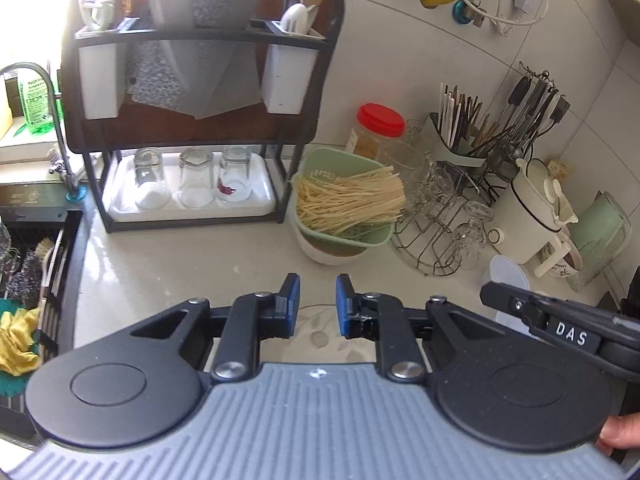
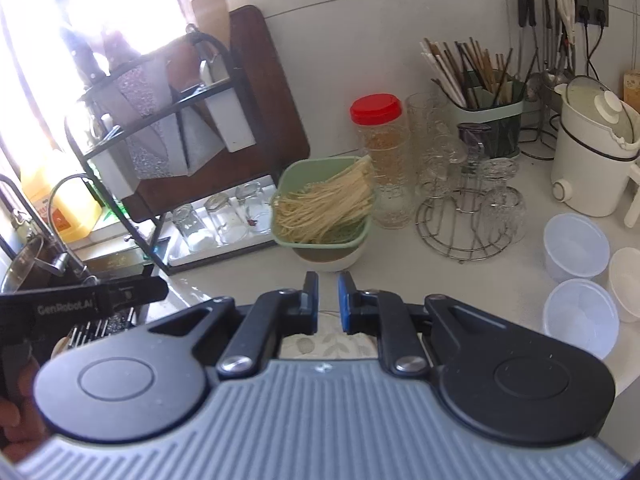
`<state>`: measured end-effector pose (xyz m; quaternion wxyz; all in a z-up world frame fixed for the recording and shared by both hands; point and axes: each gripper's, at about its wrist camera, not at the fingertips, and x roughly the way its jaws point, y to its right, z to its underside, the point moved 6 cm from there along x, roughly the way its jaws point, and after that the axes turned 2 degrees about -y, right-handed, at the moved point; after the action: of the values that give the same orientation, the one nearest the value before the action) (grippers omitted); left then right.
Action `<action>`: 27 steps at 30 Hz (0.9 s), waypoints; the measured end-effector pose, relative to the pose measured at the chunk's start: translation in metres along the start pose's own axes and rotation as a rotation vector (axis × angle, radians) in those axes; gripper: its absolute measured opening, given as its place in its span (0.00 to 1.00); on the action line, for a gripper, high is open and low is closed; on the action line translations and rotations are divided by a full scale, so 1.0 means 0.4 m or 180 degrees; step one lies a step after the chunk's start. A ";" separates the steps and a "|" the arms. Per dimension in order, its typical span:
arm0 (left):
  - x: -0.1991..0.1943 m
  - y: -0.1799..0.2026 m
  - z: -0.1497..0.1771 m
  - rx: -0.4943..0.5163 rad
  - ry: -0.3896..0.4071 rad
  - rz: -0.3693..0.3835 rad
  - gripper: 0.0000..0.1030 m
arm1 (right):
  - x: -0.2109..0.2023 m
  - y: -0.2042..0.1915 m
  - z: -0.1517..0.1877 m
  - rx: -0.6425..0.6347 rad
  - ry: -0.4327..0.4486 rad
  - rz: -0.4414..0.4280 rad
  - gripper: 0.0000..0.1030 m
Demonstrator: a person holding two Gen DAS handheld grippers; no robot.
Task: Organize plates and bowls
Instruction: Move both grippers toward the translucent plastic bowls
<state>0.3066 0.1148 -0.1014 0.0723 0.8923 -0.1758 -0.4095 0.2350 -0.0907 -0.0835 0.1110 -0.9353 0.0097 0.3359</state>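
Observation:
A clear glass plate with a leaf pattern (image 1: 318,334) lies flat on the counter, under and between the fingers of my left gripper (image 1: 318,300). Those jaws stand a little apart with nothing between the blue pads. My right gripper (image 2: 328,300) hovers over the same kind of leaf-patterned plate (image 2: 328,342), its pads nearly together and holding nothing. Each gripper shows in the other's view: the right gripper (image 1: 486,294) at the right edge, the left gripper (image 2: 162,290) at the left edge. Three translucent white bowls (image 2: 576,246) sit at the right. One bowl (image 1: 506,276) shows behind the right gripper.
A green strainer of dry noodles (image 1: 344,200) sits on a white bowl straight ahead. A black dish rack (image 1: 200,40) stands over a white tray with three upturned glasses (image 1: 192,184). The sink (image 1: 36,264) lies left. Glasses on a wire stand (image 2: 460,220), a chopstick holder (image 2: 488,120) and a white pot (image 2: 592,160) crowd the right.

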 end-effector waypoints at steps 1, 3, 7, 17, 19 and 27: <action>0.012 0.023 -0.002 -0.0012 -0.0002 0.0014 0.20 | -0.001 0.025 -0.003 0.0025 -0.0015 0.0035 0.14; 0.033 0.067 -0.009 -0.0013 0.0005 0.0048 0.20 | -0.005 0.077 -0.015 0.0077 -0.0026 0.0075 0.14; 0.087 0.170 -0.022 0.0027 -0.0027 0.0085 0.20 | -0.014 0.176 -0.030 0.0118 -0.0019 0.0148 0.14; 0.203 0.385 -0.029 0.0160 -0.0190 0.0184 0.20 | -0.009 0.380 -0.048 0.0191 -0.0072 0.0229 0.14; 0.234 0.426 -0.024 0.0191 -0.0250 0.0227 0.20 | -0.011 0.423 -0.045 0.0209 -0.0079 0.0253 0.14; 0.372 0.594 0.012 0.0329 -0.0488 0.0386 0.20 | -0.023 0.596 -0.026 0.0246 -0.0175 0.0401 0.14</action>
<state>0.3322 -0.1609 -0.1447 0.0371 0.8486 -0.2554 -0.4618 0.2124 -0.3261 -0.1181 0.1259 -0.9183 0.0785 0.3671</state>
